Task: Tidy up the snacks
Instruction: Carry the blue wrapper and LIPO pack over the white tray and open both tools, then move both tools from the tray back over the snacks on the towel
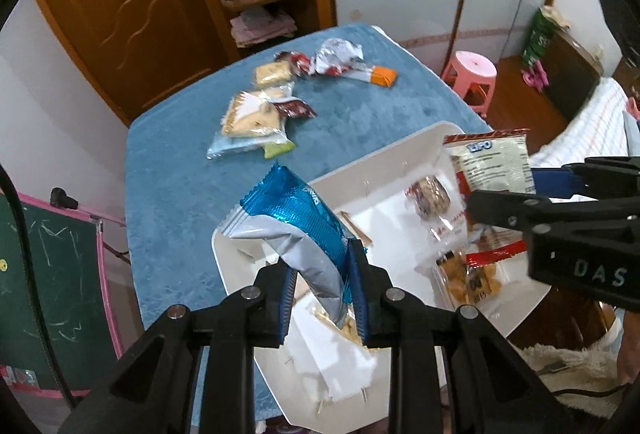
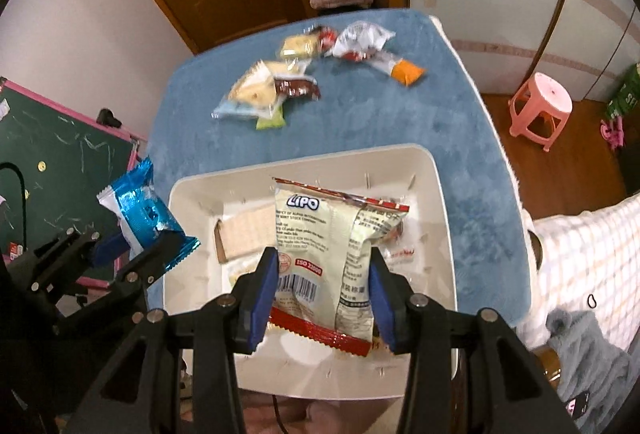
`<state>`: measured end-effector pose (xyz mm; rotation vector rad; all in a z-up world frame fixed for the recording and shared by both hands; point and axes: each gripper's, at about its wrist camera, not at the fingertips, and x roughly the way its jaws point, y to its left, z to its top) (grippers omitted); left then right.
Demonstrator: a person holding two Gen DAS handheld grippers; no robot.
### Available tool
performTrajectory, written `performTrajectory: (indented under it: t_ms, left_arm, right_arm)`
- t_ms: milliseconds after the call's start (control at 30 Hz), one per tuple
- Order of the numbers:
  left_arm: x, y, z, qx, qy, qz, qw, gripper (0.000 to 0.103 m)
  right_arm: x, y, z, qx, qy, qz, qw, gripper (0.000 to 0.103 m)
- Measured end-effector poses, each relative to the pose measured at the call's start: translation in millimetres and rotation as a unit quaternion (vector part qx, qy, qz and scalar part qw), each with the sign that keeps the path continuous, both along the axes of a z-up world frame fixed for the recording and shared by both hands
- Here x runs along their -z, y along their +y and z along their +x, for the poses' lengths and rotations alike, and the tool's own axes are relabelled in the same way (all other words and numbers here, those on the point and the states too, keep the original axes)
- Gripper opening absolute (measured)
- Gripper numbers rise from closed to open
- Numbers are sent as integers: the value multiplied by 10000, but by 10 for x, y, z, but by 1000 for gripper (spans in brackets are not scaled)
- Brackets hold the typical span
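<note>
Both claws are mid-delivery, each carrying a snack over the white bin (image 2: 436, 194). The left claw (image 1: 324, 290) is clamped on a blue-and-silver packet (image 1: 296, 230), which sticks up and forward from the pads above the bin's near-left corner. The right claw (image 2: 322, 298) grips a cream Lipo packet (image 2: 332, 250) by its sides, barcode end nearest the camera, hanging over the middle of the bin. Both point forward and downward, the left one just beside the right.

Inside the bin already lie a wafer bar (image 2: 244, 230) and a few clear-wrapped biscuits (image 1: 468, 278). The step in hand looks like dropping both packets in; next, each claw probably needs to lower a little and open so the packet falls flat without snagging the rim.

Farther along the blue surface (image 2: 380, 118), well apart from the bin, a loose pile of snacks (image 2: 268, 90) awaits collection, with an orange sachet (image 2: 408, 71) at its right end.
</note>
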<state>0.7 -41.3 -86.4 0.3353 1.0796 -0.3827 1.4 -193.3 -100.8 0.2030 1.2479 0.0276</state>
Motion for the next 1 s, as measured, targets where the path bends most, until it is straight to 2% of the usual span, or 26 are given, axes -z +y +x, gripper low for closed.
performTrajectory:
  t_ms: [67, 100, 133, 167, 200, 233, 300, 1000]
  left_arm:
    - [22, -19, -20, 37, 45, 37, 10000, 25]
    - [36, -30, -29, 45, 65, 72, 9999, 31]
    - [46, -40, -36, 43, 70, 116, 9999, 48]
    - [53, -47, -46, 32, 61, 169, 9998, 60]
    - [51, -52, -52, 25, 34, 183, 9998, 79]
    - [37, -49, -59, 22, -1, 148, 9999, 83]
    - [-2, -44, -77, 39, -43, 53, 10000, 83]
    - [-92, -131, -63, 53, -157, 29, 9999, 83]
  right_arm:
    - [44, 1, -11, 2, 110, 3, 9999, 46]
    - [79, -2, -11, 10, 191, 2, 9998, 48]
    - [106, -4, -21, 25, 259, -7, 9997, 52]
    - [133, -9, -25, 44, 320, -7, 9995, 54]
    - [158, -14, -32, 65, 375, 10, 9993, 60]
    - [167, -20, -41, 78, 408, 16, 9991, 63]
    - [177, -25, -54, 87, 455, 6, 9989, 63]
    - [57, -48, 0, -94, 347, -134, 9993, 63]
